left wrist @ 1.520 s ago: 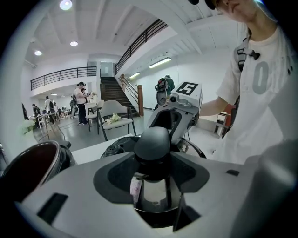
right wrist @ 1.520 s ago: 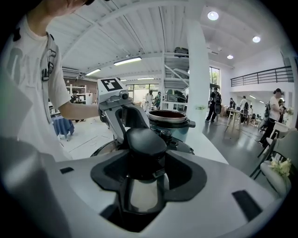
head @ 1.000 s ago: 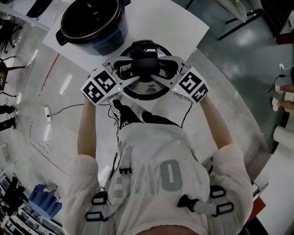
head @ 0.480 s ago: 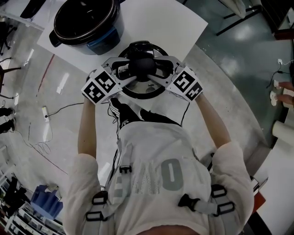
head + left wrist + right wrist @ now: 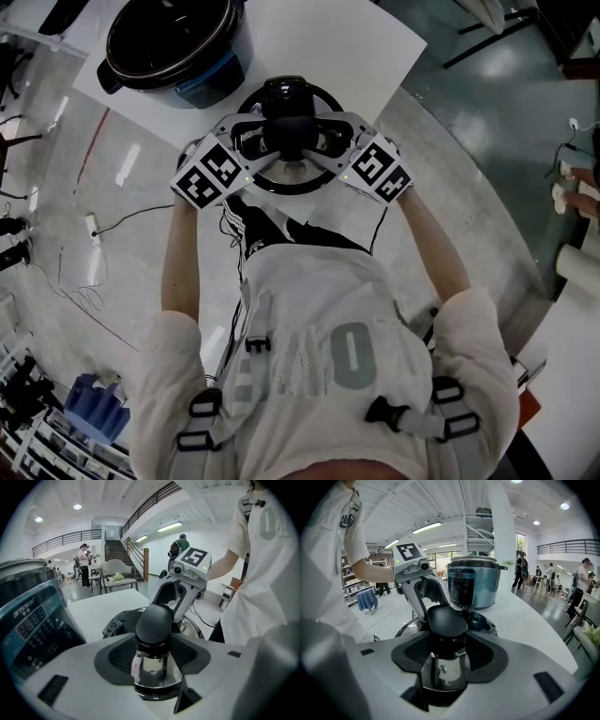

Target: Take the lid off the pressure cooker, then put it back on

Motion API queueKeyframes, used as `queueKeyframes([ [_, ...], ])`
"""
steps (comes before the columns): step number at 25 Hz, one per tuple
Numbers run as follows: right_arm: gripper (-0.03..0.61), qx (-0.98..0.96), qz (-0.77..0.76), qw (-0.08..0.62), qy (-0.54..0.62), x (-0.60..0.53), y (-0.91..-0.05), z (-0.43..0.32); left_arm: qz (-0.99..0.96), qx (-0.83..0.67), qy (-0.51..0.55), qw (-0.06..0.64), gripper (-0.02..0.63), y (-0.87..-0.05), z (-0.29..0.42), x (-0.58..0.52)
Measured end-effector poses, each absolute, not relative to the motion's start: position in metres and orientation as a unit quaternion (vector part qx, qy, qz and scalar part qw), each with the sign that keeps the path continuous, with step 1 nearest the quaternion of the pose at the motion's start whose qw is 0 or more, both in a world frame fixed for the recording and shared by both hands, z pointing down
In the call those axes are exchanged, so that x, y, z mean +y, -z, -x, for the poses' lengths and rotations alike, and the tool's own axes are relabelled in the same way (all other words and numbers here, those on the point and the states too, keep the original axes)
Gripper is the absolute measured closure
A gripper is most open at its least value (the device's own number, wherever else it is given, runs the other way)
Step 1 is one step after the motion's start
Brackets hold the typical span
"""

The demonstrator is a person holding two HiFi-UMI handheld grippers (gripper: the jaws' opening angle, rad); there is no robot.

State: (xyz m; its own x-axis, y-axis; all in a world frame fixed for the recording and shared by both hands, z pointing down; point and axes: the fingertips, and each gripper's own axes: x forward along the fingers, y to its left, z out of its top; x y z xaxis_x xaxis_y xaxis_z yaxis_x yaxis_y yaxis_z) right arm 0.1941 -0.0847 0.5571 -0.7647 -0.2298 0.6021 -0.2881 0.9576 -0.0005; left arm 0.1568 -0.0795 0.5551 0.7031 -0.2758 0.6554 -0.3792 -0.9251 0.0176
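Two sets of tongs grip one thing here: the left tongs (image 5: 152,654) and the right tongs (image 5: 444,651) are both clamped on the black knob (image 5: 292,131) in the middle of the lid (image 5: 292,187), one from each side. In each gripper view the dark pads press against the neck just under the knob's rounded cap, with the shiny metal of the lid showing below. Each gripper view also shows the other tool reaching in from across the knob.

From the head view, the lid is off the pressure cooker (image 5: 209,82) and sits low over the near part of the white tabletop (image 5: 347,47), directly in front of the person. Whether its rim touches the surface cannot be told. A black valve block (image 5: 471,614) sits on the far part of the lid, towards the cooker.

Uncovered, the pressure cooker stands further back and to the left on the same tabletop, near the lid but apart from it, its dark inner pot open to the camera. Its blue front panel with buttons faces the lid.

Both marker cubes, left (image 5: 208,174) and right (image 5: 380,171), flank the lid at its near edge, and the person's forearms run back from them to a pale shirt (image 5: 328,328).
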Motion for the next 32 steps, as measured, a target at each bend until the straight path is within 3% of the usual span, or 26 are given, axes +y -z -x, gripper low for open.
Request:
queueKeyframes([
  [22, 0.336, -0.937, -0.141, 0.312, -0.067, -0.082, -0.562, -0.199, -0.927, -0.193, -0.303, 0.105, 0.377, -0.557, -0.159, -0.078],
  [32, 0.301, -0.949, -0.182, 0.252, -0.047, -0.114, -0.492, -0.211, -0.933, -0.268, -0.232, 0.065, 0.377, -0.474, -0.141, -0.113],
])
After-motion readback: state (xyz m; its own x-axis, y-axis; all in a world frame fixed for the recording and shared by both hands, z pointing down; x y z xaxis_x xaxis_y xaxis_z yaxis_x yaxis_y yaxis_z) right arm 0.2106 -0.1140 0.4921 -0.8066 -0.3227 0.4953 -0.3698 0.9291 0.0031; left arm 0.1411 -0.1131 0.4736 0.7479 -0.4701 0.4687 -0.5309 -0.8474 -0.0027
